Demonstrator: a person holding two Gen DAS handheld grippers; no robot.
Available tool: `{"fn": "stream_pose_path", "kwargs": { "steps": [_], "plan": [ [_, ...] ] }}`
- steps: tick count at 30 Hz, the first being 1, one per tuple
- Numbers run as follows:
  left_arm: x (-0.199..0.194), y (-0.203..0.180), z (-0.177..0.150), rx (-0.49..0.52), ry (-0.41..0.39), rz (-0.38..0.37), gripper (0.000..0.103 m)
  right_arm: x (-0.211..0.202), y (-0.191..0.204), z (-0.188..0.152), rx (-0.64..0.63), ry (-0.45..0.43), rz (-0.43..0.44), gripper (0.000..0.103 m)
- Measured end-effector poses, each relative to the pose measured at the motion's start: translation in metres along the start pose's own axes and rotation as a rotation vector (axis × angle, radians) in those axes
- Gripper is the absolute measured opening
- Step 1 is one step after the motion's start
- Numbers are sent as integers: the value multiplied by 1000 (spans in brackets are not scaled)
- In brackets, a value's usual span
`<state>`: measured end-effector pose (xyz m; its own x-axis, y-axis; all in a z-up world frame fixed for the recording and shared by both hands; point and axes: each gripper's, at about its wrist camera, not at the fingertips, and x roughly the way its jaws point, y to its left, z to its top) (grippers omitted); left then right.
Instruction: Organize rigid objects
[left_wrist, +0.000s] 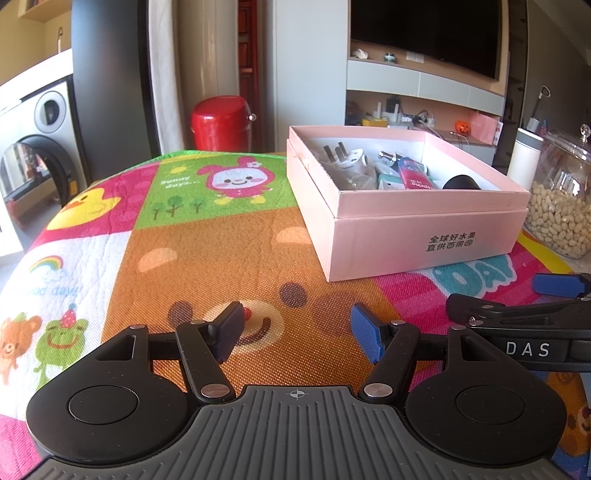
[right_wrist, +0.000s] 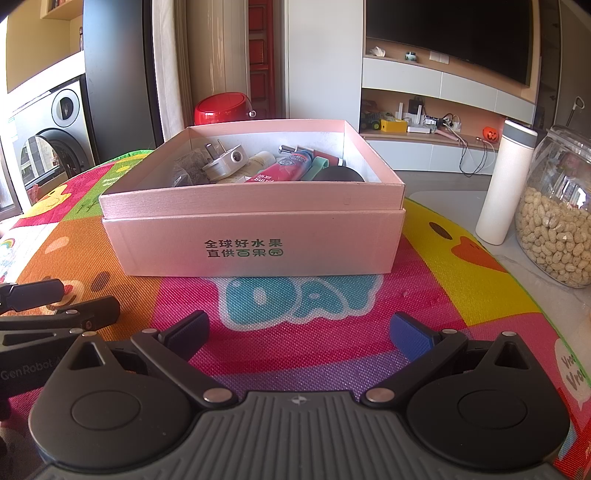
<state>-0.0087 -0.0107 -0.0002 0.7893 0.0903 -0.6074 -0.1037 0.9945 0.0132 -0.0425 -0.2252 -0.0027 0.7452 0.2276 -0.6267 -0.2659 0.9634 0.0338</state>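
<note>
A bright cartoon mat (right_wrist: 461, 295) covers the table and fills the lower half of both views. On it stands a pink box (right_wrist: 258, 240), open at the top, at centre frame in the right wrist view and at right of centre in the left wrist view (left_wrist: 417, 236). Inside the box lie the sorted things: a white plug (right_wrist: 221, 162) at the left, a pink tube (right_wrist: 284, 168) in the middle, a black round item (right_wrist: 338, 174) at the right, with other small things between them that are hard to tell apart. At the right edge of the right wrist view a glass jar (right_wrist: 557, 221) of peanuts stands just beside a white bottle (right_wrist: 504, 184), both off the mat. The left gripper (left_wrist: 297, 334) sits at bottom centre of its own view, its fingers spread wide with nothing between them. The right gripper (right_wrist: 299, 334) sits likewise in its view, fingers spread and empty, just short of the box. The two grippers lie close side by side.
</note>
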Motion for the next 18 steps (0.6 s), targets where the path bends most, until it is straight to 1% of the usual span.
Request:
{"fn": "stream_pose_path", "kwargs": {
  "steps": [18],
  "plan": [
    [0, 3, 0, -9, 0, -8, 70, 0, 0, 0, 0, 0, 0, 103]
  ]
}}
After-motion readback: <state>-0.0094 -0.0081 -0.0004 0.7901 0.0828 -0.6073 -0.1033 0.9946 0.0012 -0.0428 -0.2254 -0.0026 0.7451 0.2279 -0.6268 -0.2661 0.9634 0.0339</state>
